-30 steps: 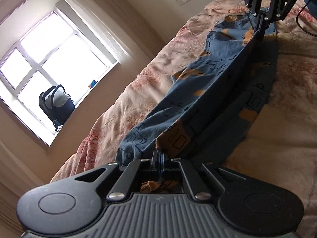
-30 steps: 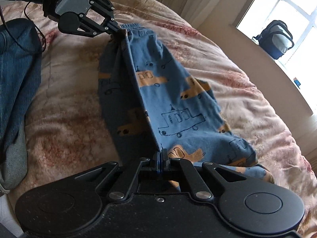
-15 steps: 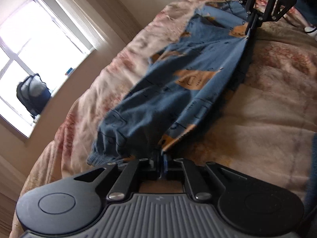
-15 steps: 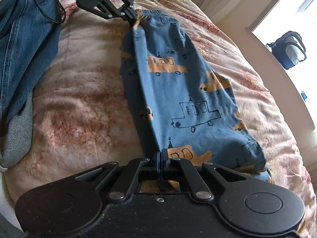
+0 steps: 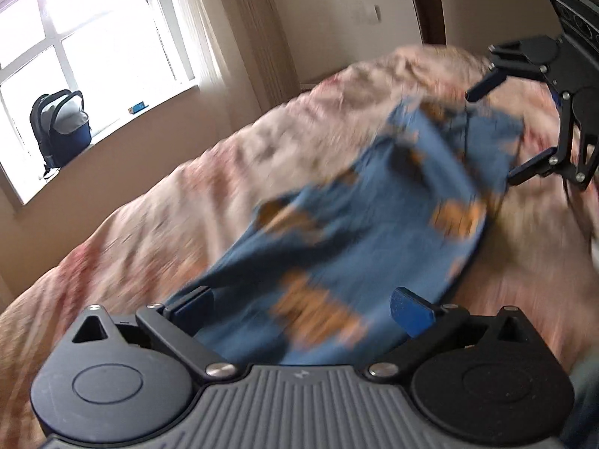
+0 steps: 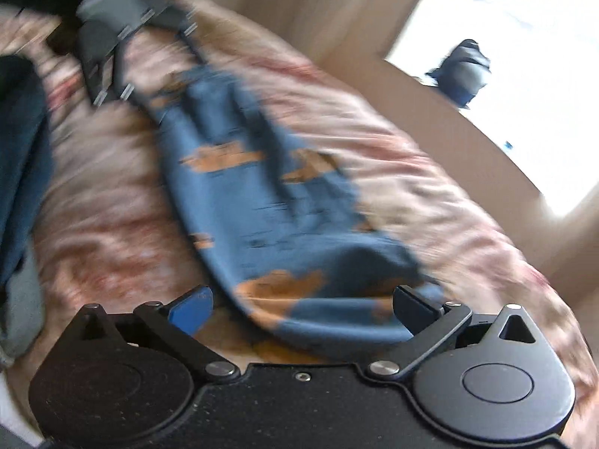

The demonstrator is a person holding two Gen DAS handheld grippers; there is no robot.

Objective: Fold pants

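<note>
We find the pants (image 5: 359, 224), blue with orange vehicle prints, lying on the bedspread (image 5: 157, 224) through the centre of both views, doubled lengthwise as far as the motion blur allows us to judge. In the left wrist view the left gripper (image 5: 301, 308) sits at the lower centre with its jaws apart, the cloth lying between the blue pads (image 5: 410, 312) but not pinched. The right gripper (image 5: 498, 131) shows at the upper right, jaws likewise apart, just beside the far end of the garment. The right wrist view confirms this: right gripper (image 6: 301, 308) spread wide over the near end.

We judge the fabric light, soft and limp; it will sag and crease wherever unsupported. We recommend taking hold at the two corners of one end, through all layers, for the crosswise fold.

Dark denim clothing (image 6: 22, 119) lies at the left edge. A backpack (image 5: 61, 127) stands on the windowsill (image 5: 123, 123), upper left.
</note>
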